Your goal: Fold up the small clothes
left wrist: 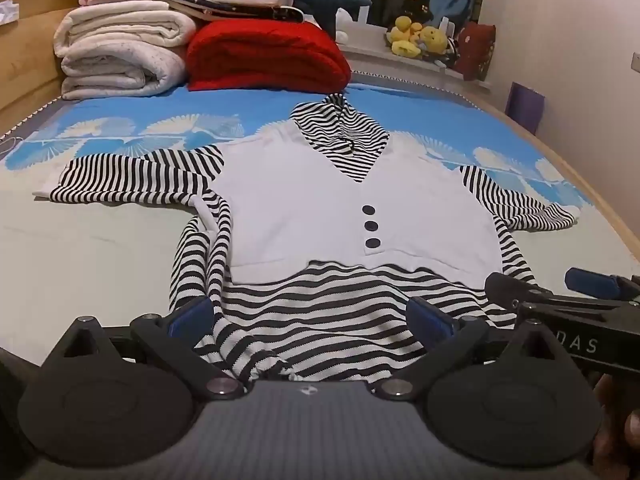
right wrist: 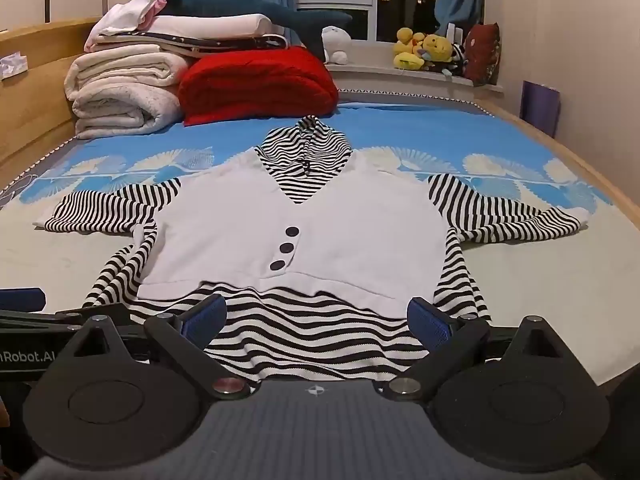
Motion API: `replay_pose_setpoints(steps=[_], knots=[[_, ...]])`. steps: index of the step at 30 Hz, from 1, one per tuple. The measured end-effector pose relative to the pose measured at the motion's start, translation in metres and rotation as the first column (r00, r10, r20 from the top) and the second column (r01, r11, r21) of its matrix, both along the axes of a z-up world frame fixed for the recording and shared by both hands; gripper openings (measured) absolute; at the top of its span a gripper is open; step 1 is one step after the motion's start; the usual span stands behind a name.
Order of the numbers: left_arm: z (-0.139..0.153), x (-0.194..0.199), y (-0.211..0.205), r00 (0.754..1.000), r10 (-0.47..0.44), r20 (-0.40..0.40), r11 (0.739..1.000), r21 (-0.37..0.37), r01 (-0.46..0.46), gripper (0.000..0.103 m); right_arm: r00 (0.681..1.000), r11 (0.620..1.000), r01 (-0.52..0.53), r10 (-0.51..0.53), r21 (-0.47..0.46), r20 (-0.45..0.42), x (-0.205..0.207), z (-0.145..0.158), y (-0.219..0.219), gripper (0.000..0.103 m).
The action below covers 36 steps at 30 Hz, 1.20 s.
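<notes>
Left wrist view: the left tongs (left wrist: 310, 316) stand fully open and hold nothing, poised over the near striped hem of the top (left wrist: 340, 216). The top lies spread flat, front up, on the bed (left wrist: 80, 248), sleeves out to left and right, apparently so that it can be folded. The right tongs (left wrist: 560, 286), also wide and empty, enter at the near right. Far left, blankets (left wrist: 120, 56) and a red cushion (left wrist: 264, 56) stand well clear.

Right wrist view: the right tongs (right wrist: 318, 316) gape empty over the same hem, right of centre. The top (right wrist: 320, 224) fills mid-bed (right wrist: 540, 280). Toys (right wrist: 424, 50) sit on the far sill. Nothing obstructs either sleeve.
</notes>
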<state>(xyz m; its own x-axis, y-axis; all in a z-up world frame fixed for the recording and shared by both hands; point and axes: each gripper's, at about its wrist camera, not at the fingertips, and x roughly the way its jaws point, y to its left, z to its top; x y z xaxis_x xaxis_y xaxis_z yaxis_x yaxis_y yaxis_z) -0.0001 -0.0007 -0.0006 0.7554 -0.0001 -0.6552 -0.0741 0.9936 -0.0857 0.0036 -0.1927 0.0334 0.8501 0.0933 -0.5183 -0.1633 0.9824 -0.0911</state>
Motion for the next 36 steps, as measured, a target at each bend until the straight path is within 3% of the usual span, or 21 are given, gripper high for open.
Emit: replay_pose_setpoints(steps=[36], knots=[[-0.0032, 0.0003, 0.0032, 1.000, 0.003, -0.008, 1.000, -0.015, -0.003, 0.102, 1.000, 1.000, 0.009, -0.009, -0.023, -0.005, 0.0073, -0.0066, 0.0045, 0.097]])
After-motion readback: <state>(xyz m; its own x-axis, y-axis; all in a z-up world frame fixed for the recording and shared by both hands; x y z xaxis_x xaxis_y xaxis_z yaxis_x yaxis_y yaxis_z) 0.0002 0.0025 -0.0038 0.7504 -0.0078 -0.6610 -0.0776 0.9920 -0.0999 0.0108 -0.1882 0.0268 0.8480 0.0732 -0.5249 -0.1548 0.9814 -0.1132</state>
